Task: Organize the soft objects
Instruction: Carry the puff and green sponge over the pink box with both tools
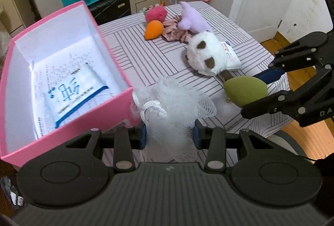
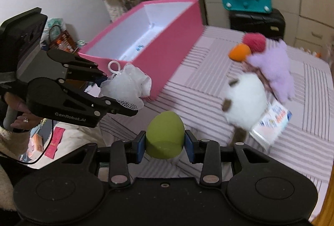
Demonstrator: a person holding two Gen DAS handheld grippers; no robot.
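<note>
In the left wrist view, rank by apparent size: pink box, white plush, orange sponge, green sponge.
1. pink box
2. white plush
3. green sponge and orange sponge: they look alike; the green one sits nearer the camera, so no firm ranking.

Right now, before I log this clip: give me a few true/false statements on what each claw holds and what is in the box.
1. The left claw grips a white mesh bath puff. True.
2. The right claw is empty. False: it is clamped on a green egg-shaped sponge.
3. The pink box already holds a tissue pack. True.
4. The orange sponge lies inside the box. False: it sits on the striped tablecloth beside the plush toys.
</note>
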